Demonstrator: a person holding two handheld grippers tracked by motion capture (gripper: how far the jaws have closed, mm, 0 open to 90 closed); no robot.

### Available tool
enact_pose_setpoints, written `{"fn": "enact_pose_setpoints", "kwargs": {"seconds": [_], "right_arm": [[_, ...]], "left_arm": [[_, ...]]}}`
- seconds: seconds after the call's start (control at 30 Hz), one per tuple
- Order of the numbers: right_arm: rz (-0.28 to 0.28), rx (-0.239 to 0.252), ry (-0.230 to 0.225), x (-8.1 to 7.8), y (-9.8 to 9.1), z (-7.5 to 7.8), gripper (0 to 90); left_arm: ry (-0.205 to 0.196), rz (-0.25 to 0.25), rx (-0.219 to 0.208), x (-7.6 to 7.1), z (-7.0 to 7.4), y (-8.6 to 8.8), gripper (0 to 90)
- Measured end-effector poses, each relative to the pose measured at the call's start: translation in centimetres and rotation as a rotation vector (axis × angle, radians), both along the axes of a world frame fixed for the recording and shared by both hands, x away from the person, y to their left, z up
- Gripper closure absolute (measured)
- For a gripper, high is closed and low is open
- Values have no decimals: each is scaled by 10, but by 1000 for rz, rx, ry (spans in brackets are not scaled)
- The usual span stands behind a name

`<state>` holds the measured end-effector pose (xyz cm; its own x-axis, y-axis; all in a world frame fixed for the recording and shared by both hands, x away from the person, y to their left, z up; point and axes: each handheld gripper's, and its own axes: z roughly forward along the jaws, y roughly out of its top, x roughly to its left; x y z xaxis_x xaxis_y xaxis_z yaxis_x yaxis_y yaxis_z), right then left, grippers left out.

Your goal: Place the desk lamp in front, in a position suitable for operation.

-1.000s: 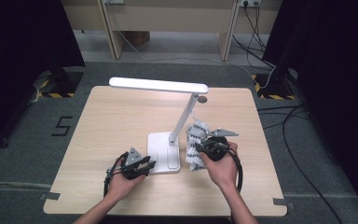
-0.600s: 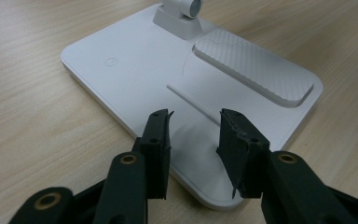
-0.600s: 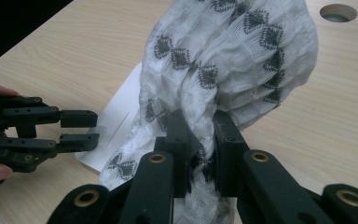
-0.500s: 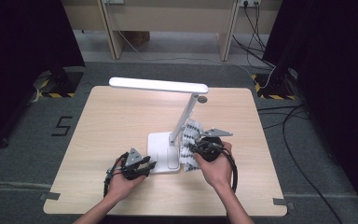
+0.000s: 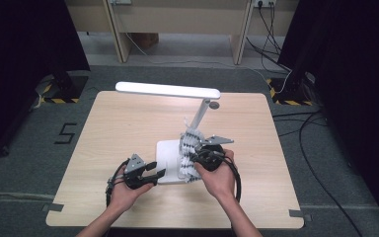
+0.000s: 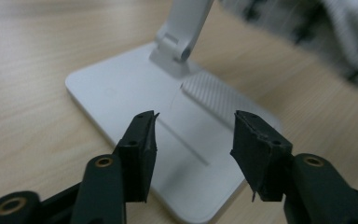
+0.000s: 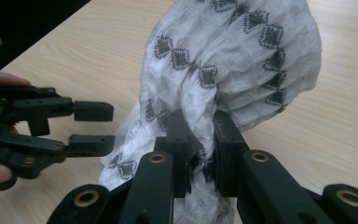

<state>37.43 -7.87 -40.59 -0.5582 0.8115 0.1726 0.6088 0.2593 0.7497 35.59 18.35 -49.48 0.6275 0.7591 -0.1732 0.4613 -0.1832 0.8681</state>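
Observation:
A white desk lamp (image 5: 168, 90) stands mid-table on a flat square base (image 5: 167, 153) (image 6: 135, 93). A white cloth with black diamond patterns (image 5: 188, 150) (image 7: 233, 60) drapes over the right part of the base. My right gripper (image 5: 196, 159) (image 7: 200, 140) is shut on a bunched fold of that cloth. At the base's near left corner my left gripper (image 5: 157, 169) (image 6: 193, 140) is open, with its jaws spread over the base's edge and nothing between them. That left gripper (image 7: 93, 125) appears at the left of the right gripper view.
The lamp's long white head (image 5: 168, 90) hangs over the back of the wooden table (image 5: 103, 128), with its slanted arm (image 5: 200, 114) rising from the base. A small round dark spot (image 5: 214, 105) lies on the table near the arm. Cables and desk legs stand beyond the far edge.
My right gripper has carried the cloth leftward, from beside the base onto its right part. The left gripper has stayed put.

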Motion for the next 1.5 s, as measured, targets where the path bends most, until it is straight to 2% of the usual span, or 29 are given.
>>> {"fn": "enact_pose_setpoints", "kwargs": {"seconds": [0.07, 0.1, 0.13, 0.17, 0.2, 0.27, 0.3, 0.33, 0.4, 0.5, 0.6, 0.67, 0.83, 1.0, 1.1, 1.17, 1.2, 1.3, 1.43, 1.5], "right_arm": [[4, -1, -2, 1, 4, 0, 799], [9, -2, -1, 2, 6, 0, 799], [9, -2, -1, 2, 6, 0, 799], [10, 2, 0, 3, 11, -1, 798], [10, 2, 0, 3, 11, -1, 798], [15, 4, 2, 5, 18, -2, 797], [15, 4, 2, 5, 18, -2, 797], [18, 6, 7, 6, 22, -3, 797], [25, 6, 5, 7, 24, -5, 798], [29, 4, 7, 7, 27, -6, 798], [32, 12, 12, 6, 31, -8, 798], [35, 26, 11, 6, 32, -8, 798], [45, 47, 17, 4, 38, -7, 798], [61, 77, 27, 2, 44, -6, 799], [68, 96, 34, 1, 45, -6, 798], [69, 95, 32, 1, 46, -6, 798], [71, 95, 32, 1, 46, -6, 798], [79, 94, 28, 1, 47, -6, 787], [96, 89, 17, 1, 48, -4, 750], [118, 96, 0, 1, 46, -2, 695]], "left_arm": [[-16, -11, -76, -3, 18, 2, 453], [-21, -22, -93, -4, 25, 2, 440], [-21, -22, -93, -4, 25, 2, 426], [-37, -50, -133, -7, 37, -1, 417], [-37, -50, -133, -7, 37, -1, 406], [-28, -118, -143, -10, 49, -10, 377], [-28, -118, -143, -10, 49, -10, 367], [-8, -153, -141, -11, 50, -18, 354], [17, -167, -145, -11, 48, -25, 326], [37, -164, -140, -9, 44, -30, 296], [65, -138, -121, -4, 38, -33, 263], [70, -133, -101, -1, 36, -34, 258], [76, -138, -92, 1, 33, -36, 280], [87, -163, -91, 2, 31, -36, 472], [71, -170, -79, 1, 32, -37, 592], [68, -171, -67, 1, 33, -36, 670], [68, -167, -61, 1, 34, -35, 670], [62, -160, -58, 1, 34, -34, 791], [42, -158, -53, -1, 35, -32, 836], [10, -157, -48, -2, 36, -30, 840]]}}
